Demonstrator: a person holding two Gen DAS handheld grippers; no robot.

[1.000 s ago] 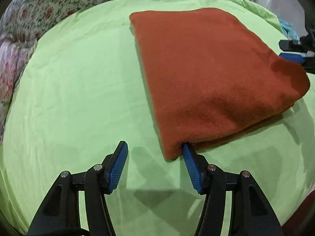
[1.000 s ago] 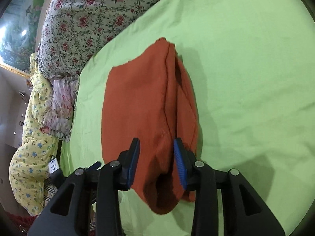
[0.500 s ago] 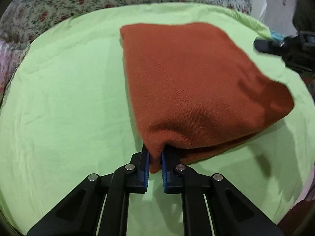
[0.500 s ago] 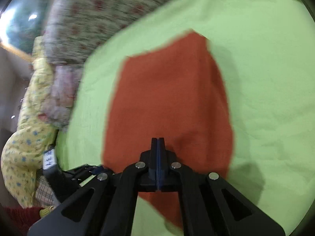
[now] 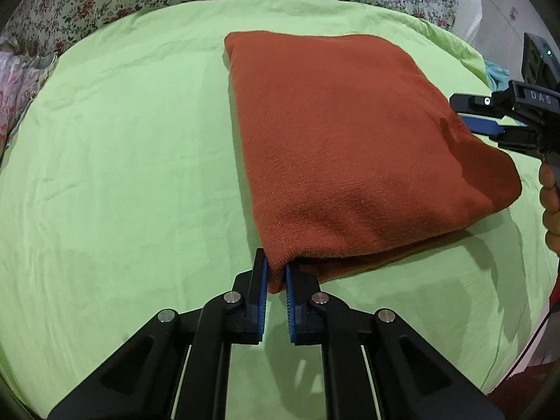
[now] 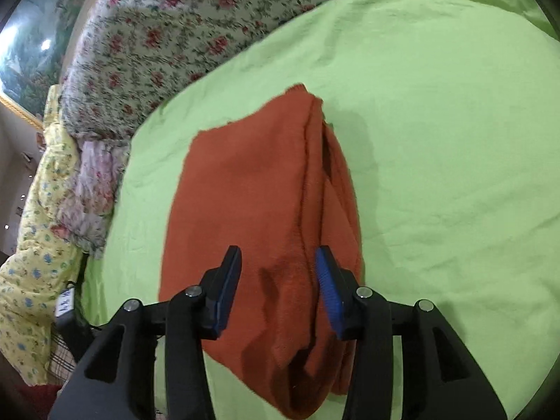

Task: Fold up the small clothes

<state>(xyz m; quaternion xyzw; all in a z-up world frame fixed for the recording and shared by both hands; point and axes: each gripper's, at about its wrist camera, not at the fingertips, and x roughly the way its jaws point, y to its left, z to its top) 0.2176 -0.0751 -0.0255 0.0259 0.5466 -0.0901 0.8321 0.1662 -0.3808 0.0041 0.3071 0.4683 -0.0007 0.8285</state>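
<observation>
Blue-padded fingers of the left gripper are clamped on the near corner of a folded rust-orange knit garment, the cloth pinched between the two pads at the bottom of the left wrist view. From that corner the garment spreads away across a lime-green bedsheet, folded into a rough rectangle with its layered edges showing along the near side. At its right-hand end, the right gripper hovers with its jaws spread wide apart, one pad on each side of the thick folded edge, gripping nothing; the person's hand shows at the frame edge behind it. Beyond the sheet lies a floral quilt, and to its left a yellow flowered cover.
</observation>
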